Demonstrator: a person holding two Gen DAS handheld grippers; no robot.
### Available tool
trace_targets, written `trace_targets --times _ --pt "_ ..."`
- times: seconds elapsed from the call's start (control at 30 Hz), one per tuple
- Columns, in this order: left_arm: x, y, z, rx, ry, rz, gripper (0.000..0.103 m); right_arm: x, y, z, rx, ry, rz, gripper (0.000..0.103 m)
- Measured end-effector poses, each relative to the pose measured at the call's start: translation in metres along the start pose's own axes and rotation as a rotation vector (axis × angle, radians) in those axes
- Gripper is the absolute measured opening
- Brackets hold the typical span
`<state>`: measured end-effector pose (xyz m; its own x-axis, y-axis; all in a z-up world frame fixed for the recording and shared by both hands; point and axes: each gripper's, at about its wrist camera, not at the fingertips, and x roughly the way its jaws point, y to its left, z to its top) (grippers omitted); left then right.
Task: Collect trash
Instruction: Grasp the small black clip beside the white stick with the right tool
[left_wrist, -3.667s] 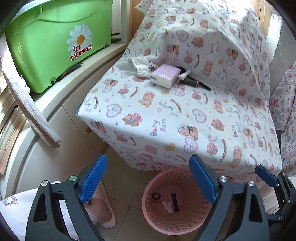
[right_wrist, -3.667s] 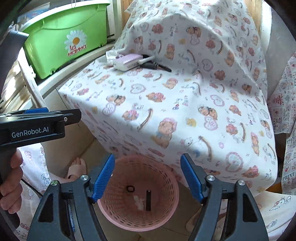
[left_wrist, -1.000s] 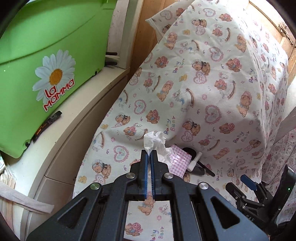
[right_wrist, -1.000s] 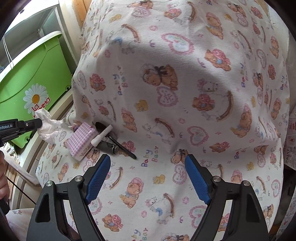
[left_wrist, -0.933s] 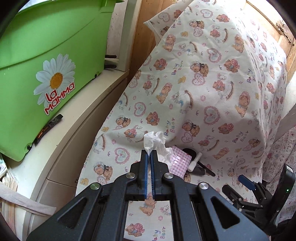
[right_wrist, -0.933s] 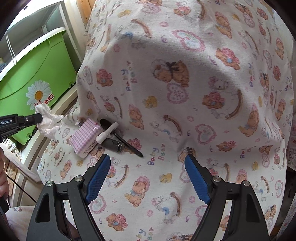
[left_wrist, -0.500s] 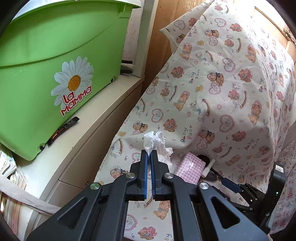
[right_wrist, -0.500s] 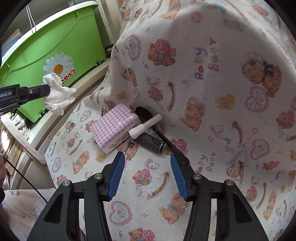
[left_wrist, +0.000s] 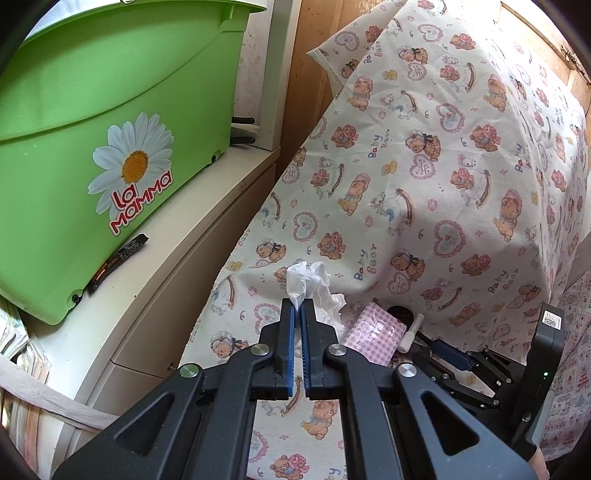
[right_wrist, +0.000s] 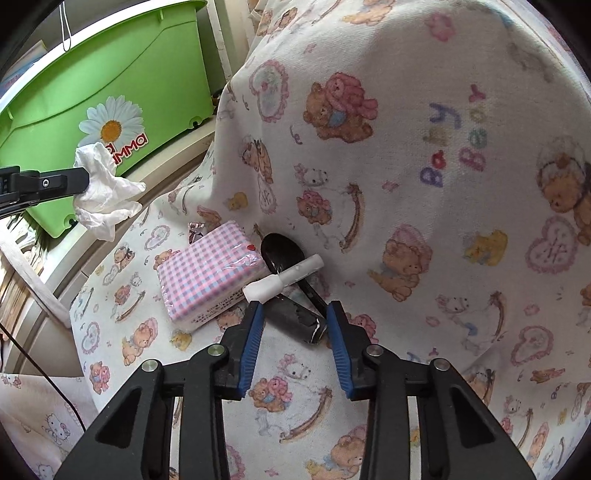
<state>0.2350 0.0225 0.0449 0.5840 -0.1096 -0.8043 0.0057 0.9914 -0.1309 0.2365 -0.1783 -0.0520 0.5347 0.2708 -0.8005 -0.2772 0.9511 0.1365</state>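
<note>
Right now my left tool (left_wrist: 297, 308) is clamped tight on a crumpled white tissue (left_wrist: 312, 286), holding it up off the bear-print cloth (left_wrist: 424, 206) beside the green tub (left_wrist: 85, 155); in the right wrist view that tissue (right_wrist: 103, 192) hangs clear of everything below it. My right tool (right_wrist: 293, 314) is closing, its blue pads (right_wrist: 255, 325) on either side of a dark crumpled wrapper (right_wrist: 295, 317) that lies on the cloth-covered surface, and the pads do not seem to press on it yet. Just behind it, touching or nearly so, are a white stick-like piece (right_wrist: 282, 278), a black spoon (right_wrist: 282, 253) and a pink checked packet (right_wrist: 210, 273). To do this grasp well, I judge I should keep the tool low and centred on the wrapper's body, so that the left pad stays short of the white piece and does not drag it along or nudge the packet. The wrapper looks light and crinkly, so it may flatten or slip, and a bite across its middle seems safer than one at its torn end. The cloth is loose too, and pads set too deep could pinch a fold of it. No bin shows in either view, so both pieces will have to be carried off afterwards. Meanwhile the left tool should simply hold its tissue away from the work.
</note>
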Motion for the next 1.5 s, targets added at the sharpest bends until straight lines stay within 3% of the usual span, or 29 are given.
trace_targets --times 0.1,0.17,0.23,0.33,0.43,0.6,0.67,0.73,0.83,1.07,1.17,1.27,1.5 --pt "0.001 -0.001 0.000 0.002 0.001 0.004 0.003 -0.010 -0.001 -0.003 -0.007 0.003 0.017 0.026" --pt "0.000 0.000 0.000 0.000 0.002 -0.004 0.003 -0.013 0.002 -0.007 -0.031 0.032 0.058 0.012" --pt "0.000 0.001 0.001 -0.003 -0.001 -0.003 0.003 -0.014 0.006 -0.012 -0.061 0.062 0.103 0.010" --pt "-0.001 0.002 0.000 -0.005 -0.005 -0.003 0.003 -0.019 0.013 -0.017 -0.104 0.013 0.005 0.010" --pt "-0.001 0.002 -0.001 -0.002 -0.002 0.000 0.003 -0.017 0.009 -0.015 -0.080 -0.005 -0.045 0.011" --pt "0.003 -0.001 -0.003 0.012 0.011 0.001 0.003 -0.008 -0.004 -0.005 -0.020 -0.002 -0.037 0.018" --pt "0.004 -0.002 -0.003 0.018 0.015 0.000 0.003 -0.008 -0.008 -0.003 0.003 -0.011 -0.020 0.036" --pt "0.004 -0.002 -0.003 0.023 0.017 -0.001 0.003 -0.007 -0.009 -0.002 0.004 -0.014 -0.005 0.041" --pt "0.005 -0.004 -0.004 0.031 0.019 -0.003 0.003 -0.005 -0.008 -0.003 -0.014 0.000 0.020 0.041" --pt "0.004 -0.003 -0.003 0.031 0.018 -0.003 0.003 -0.011 0.016 -0.016 -0.123 0.081 0.173 0.038" --pt "0.003 -0.001 -0.002 0.025 0.015 -0.003 0.003 -0.018 0.025 -0.019 -0.141 0.029 0.086 0.038" --pt "0.004 -0.001 -0.003 0.026 0.018 0.000 0.003 -0.019 0.022 -0.017 -0.080 -0.018 -0.016 0.038" --pt "0.010 -0.005 -0.006 0.042 0.029 0.008 0.003 -0.006 0.020 -0.015 -0.090 0.004 -0.055 0.034"
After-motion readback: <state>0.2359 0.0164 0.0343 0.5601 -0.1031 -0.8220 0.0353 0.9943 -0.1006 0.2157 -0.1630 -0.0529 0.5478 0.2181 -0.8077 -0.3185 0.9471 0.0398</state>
